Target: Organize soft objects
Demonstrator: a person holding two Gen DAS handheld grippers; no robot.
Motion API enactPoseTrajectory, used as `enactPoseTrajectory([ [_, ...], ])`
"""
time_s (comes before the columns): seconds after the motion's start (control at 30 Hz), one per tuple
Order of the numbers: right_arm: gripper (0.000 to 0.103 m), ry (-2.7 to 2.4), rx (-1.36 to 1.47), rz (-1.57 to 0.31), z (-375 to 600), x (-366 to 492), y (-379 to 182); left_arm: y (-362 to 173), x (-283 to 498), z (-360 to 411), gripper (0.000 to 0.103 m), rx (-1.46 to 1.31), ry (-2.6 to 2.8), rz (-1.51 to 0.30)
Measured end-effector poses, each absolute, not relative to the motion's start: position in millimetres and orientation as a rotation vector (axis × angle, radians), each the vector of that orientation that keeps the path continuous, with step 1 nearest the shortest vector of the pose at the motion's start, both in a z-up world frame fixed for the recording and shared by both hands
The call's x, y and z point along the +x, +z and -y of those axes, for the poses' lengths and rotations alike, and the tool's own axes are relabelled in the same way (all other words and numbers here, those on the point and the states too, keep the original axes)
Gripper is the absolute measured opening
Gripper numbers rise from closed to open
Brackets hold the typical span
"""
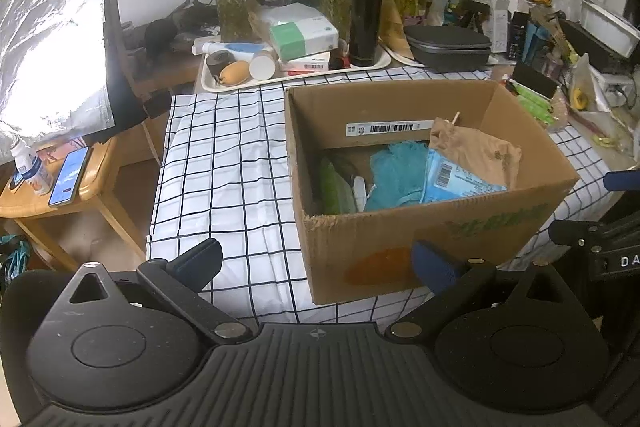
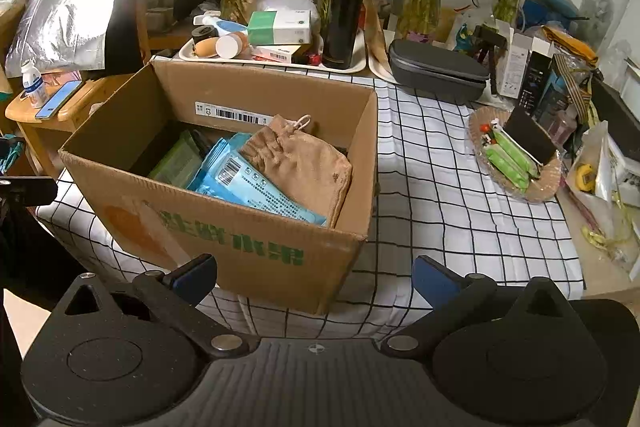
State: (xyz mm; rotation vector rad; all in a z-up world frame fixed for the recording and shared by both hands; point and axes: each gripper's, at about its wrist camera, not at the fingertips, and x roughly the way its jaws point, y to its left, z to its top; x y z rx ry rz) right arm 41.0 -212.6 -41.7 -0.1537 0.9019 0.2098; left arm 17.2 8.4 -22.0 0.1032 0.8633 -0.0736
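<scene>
Left wrist view: the left hand-held gripper [image 1: 316,263] hangs wide and empty before a cardboard box [image 1: 460,223] on the checked tabletop [image 1: 224,163]. The right hand-held gripper [image 2: 314,277] is likewise spread, holding nothing. Inside the box lie a limp tan drawstring pouch [image 2: 304,163], a slick blue packet [image 2: 256,187] and what may be teal gloves [image 1: 394,167]. The pouch looks light; its gathered neck seems best to pinch.
</scene>
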Motion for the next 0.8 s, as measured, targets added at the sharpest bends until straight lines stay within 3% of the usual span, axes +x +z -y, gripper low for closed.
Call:
enactPoseTrajectory([
  [0.8, 0.103, 0.213, -0.168, -0.879, 213.1, 41.8, -40.4, -25.1, 18.8, -5.4, 0.103, 0.107, -0.076, -0.876],
])
